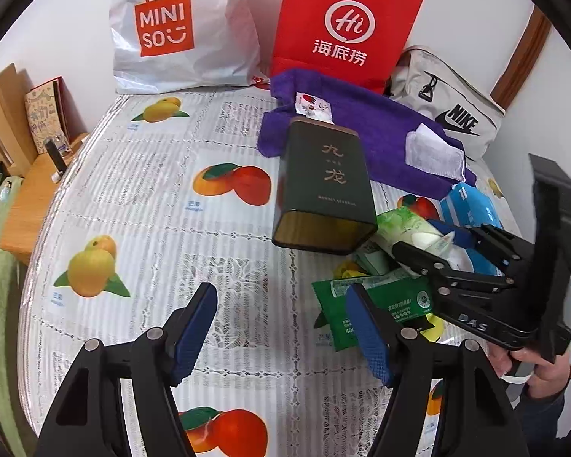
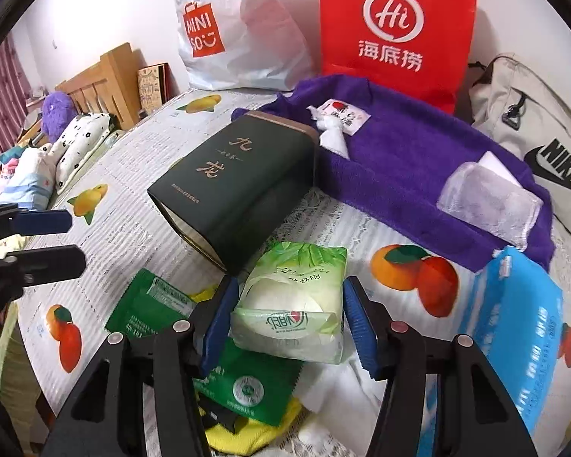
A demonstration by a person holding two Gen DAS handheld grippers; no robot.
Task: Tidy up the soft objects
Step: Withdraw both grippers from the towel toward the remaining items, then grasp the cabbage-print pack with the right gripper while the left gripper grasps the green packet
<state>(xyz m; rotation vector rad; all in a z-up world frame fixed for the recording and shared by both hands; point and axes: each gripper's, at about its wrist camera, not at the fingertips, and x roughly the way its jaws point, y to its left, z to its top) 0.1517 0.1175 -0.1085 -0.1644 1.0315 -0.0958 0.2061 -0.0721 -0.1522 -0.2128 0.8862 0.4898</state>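
A light green tissue pack [image 2: 293, 304] lies on the fruit-print table between the open fingers of my right gripper [image 2: 287, 321]; the left pad [image 2: 219, 323] is close to it, and a gap shows at the right pad. It also shows in the left wrist view [image 1: 407, 224]. Dark green sachets [image 2: 152, 301] and a yellow cloth [image 2: 243, 434] lie under and beside it. A blue tissue pack [image 2: 514, 335] lies to the right. My left gripper [image 1: 281, 337] is open and empty over the table, left of the pile. The right gripper [image 1: 430, 247] shows there too.
A dark green tin [image 2: 236, 182] lies on its side behind the pile. A purple towel [image 2: 407, 160] with a clear pouch [image 2: 487, 202] lies beyond. A Miniso bag [image 2: 232, 30], a red paper bag [image 2: 396, 34] and a Nike bag [image 2: 544, 152] stand at the wall.
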